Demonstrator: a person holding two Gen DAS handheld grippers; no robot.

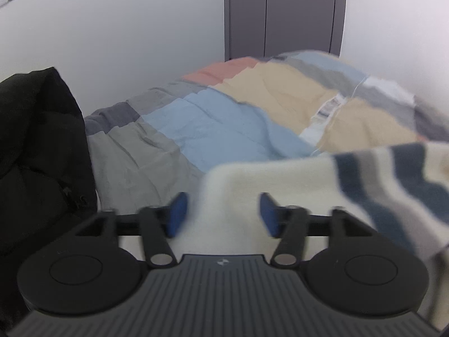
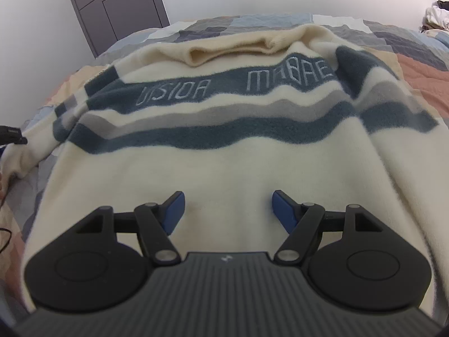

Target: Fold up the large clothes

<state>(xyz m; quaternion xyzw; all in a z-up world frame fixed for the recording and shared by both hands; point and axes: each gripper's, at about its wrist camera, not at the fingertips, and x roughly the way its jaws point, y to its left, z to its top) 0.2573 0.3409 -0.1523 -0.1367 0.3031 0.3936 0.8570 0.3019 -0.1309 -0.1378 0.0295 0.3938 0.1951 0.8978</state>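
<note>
Cream striped sweater [image 2: 224,163] spread on the bed [image 2: 421,70]: soft, thick, limp, probably best pinched at hem or shoulder edges. Left gripper [image 1: 223,213] and right gripper [image 2: 228,210] fingers open, holding nothing.

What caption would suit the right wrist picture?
Open right tool above a cream sweater with wavy blue-grey stripes, spread on a patchwork quilt.

Cream sweater [image 2: 224,163] ahead of the right gripper [image 2: 226,210], banded teal and grey; beyond it, patchwork quilt [image 1: 219,123] in blue, tan, grey, salmon.
</note>
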